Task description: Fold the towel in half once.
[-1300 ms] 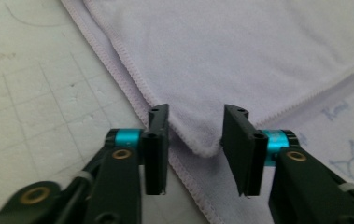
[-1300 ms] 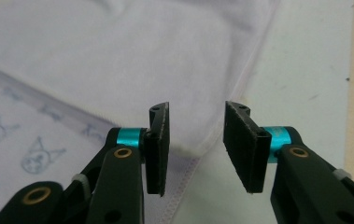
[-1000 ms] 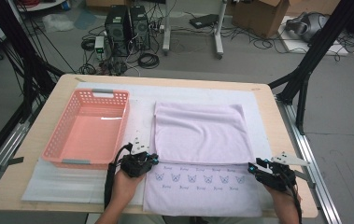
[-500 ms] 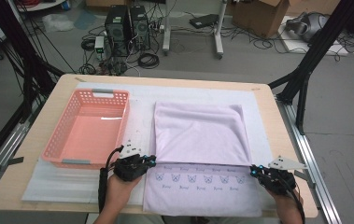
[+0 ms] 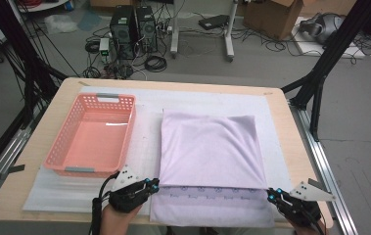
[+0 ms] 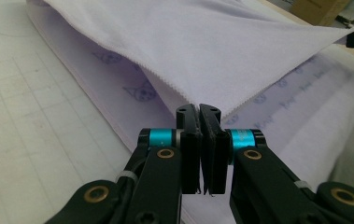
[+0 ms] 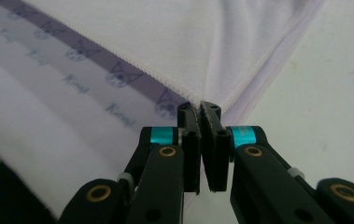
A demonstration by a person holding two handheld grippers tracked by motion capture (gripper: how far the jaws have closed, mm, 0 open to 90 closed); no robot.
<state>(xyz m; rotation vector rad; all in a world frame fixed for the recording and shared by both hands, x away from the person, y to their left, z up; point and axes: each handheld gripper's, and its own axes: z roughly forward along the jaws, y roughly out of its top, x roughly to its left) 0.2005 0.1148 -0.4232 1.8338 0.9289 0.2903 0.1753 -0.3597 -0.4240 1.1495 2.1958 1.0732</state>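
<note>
A pink plastic basket stands on the left half of the counter with nothing in it, its perforated walls upright and its near short side just beyond the left gripper. To its right lies a pale lilac towel, folded over so that its upper layer stops short of the near hem and leaves a strip printed with small cat faces bare along the front. The left gripper is clamped on the near left corner of that upper layer, and the right gripper is clamped on the near right corner; both pairs of jaws are nearly together with the cloth pinched between them. The towel's near edge lies at the counter's front edge. Bare white mat shows right of and beyond the towel, and between towel and basket.
</note>
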